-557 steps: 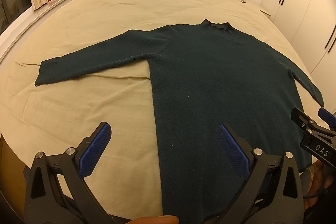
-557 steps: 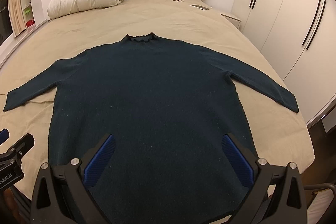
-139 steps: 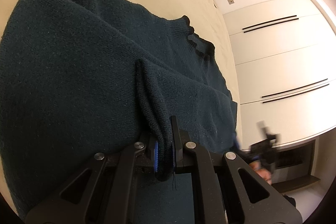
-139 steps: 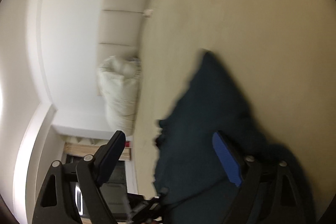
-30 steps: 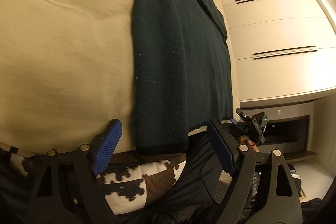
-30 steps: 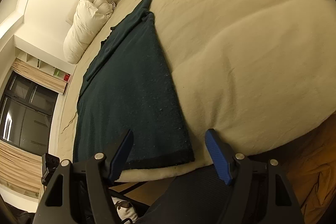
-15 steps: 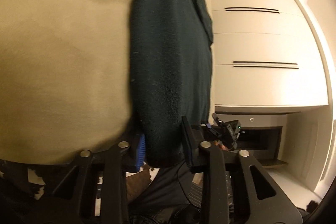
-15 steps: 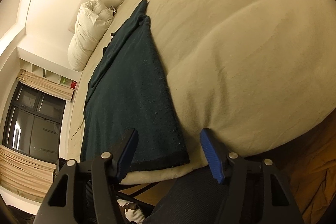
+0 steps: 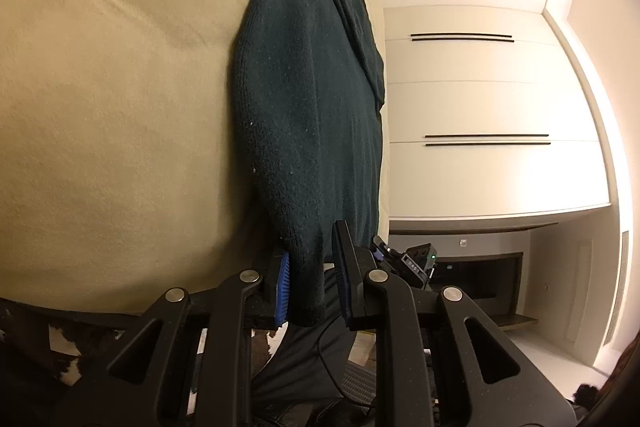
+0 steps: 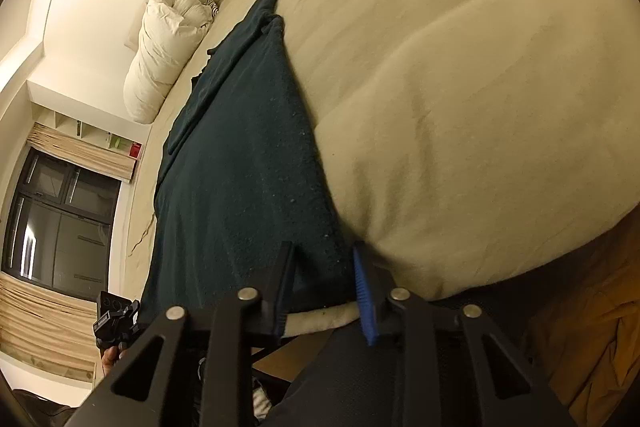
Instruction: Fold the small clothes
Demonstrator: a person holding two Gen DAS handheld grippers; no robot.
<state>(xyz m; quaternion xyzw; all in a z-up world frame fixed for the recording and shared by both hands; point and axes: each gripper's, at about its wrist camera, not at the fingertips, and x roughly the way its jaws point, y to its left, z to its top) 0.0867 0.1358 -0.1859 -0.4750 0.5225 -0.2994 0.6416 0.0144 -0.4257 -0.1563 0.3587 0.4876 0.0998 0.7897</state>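
Observation:
A dark green knit sweater [image 9: 312, 99] lies on the beige bed [image 9: 112, 99] as a long narrow strip, sleeves folded in. My left gripper [image 9: 312, 279] has its jaws around the sweater's left hem corner at the bed's foot edge, nearly closed on it. In the right wrist view the sweater [image 10: 240, 163] runs toward the headboard. My right gripper [image 10: 324, 287] has its jaws around the right hem corner, with a small gap still showing.
A white rolled duvet [image 10: 168, 43] lies at the head of the bed. White wardrobe doors [image 9: 480, 87] stand on one side, a dark window with curtains [image 10: 60, 219] on the other. The person's dark trousers [image 10: 360, 379] are at the bed's foot.
Both grippers have moved in onto the hem corners and their jaws have narrowed from wide open to nearly closed around the fabric.

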